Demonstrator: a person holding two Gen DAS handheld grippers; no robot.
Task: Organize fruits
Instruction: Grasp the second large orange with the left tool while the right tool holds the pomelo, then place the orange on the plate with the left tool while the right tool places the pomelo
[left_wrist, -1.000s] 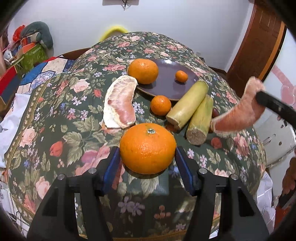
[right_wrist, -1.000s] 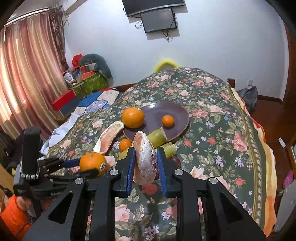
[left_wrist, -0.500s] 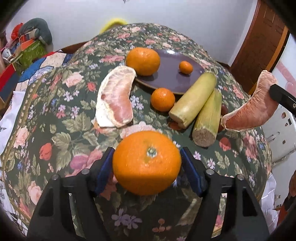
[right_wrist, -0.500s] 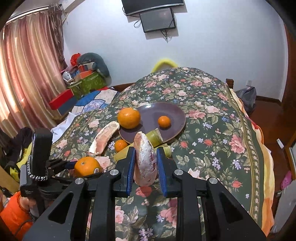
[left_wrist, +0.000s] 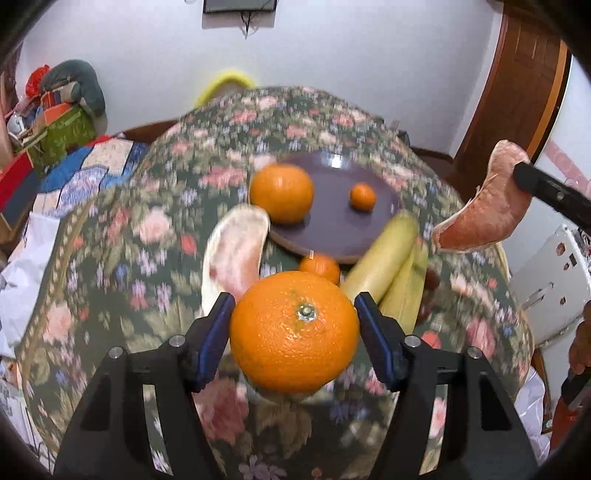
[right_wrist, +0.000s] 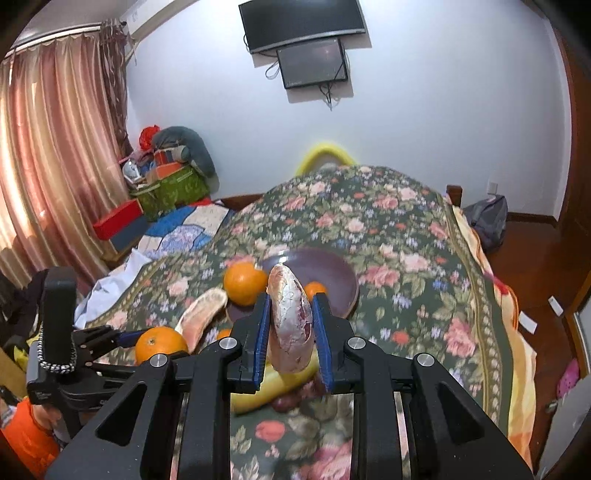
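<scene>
Left gripper (left_wrist: 293, 328) clamps a big round orange (left_wrist: 293, 332); right gripper (right_wrist: 290, 325) pinches a pink pomelo wedge (right_wrist: 290, 321). The purple plate (left_wrist: 332, 225) lies at twelve o'clock, the right one nearer, I judge.

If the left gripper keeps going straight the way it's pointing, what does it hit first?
Probably the small mandarin just past the large orange that the left gripper holds, with the purple plate beyond. Blur makes depth uncertain.
</scene>
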